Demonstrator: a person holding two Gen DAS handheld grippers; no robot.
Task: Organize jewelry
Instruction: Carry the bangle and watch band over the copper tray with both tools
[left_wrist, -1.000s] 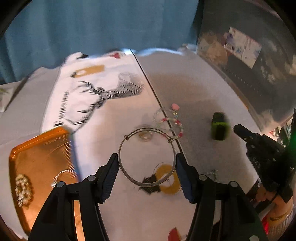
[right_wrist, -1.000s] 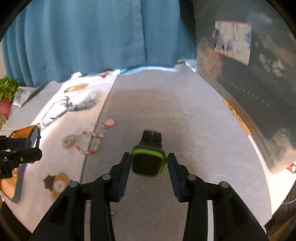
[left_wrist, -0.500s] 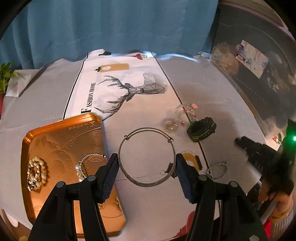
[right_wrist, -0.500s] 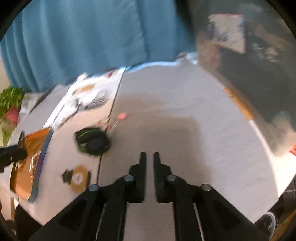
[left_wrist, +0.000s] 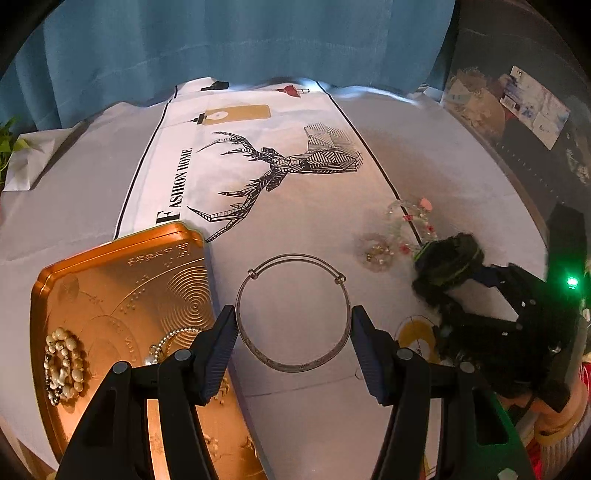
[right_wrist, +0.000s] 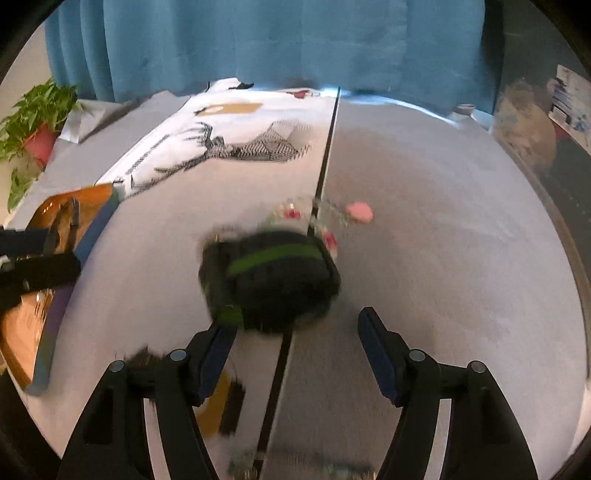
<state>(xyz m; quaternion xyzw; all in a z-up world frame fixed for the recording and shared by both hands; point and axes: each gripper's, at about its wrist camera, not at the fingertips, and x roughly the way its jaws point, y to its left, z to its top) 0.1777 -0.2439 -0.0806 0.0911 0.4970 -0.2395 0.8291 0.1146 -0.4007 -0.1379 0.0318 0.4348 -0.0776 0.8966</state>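
My left gripper (left_wrist: 293, 334) is shut on a thin silver bangle (left_wrist: 293, 367), held between its pads above the table. The orange tray (left_wrist: 122, 273) lies at lower left with a pearl bracelet (left_wrist: 62, 363) and a beaded chain (left_wrist: 168, 341) in it. My right gripper (right_wrist: 295, 345) is open, with a black watch with green trim (right_wrist: 269, 278) lying on the table just ahead of its fingers. The same watch (left_wrist: 447, 264) shows at right in the left wrist view, at the right gripper's tips. A clear beaded bracelet with pink beads (left_wrist: 410, 221) lies beyond the watch.
A white runner with a deer print (left_wrist: 280, 166) covers the grey table's middle. A small gold-and-clear piece (left_wrist: 376, 253) lies by the beaded bracelet. A yellow printed motif (left_wrist: 415, 334) is near the front edge. A blue curtain hangs behind; a potted plant (right_wrist: 33, 125) stands far left.
My right gripper has gone from shut to open and closed in on the watch. My left gripper keeps the bangle, and its view has shifted slightly.
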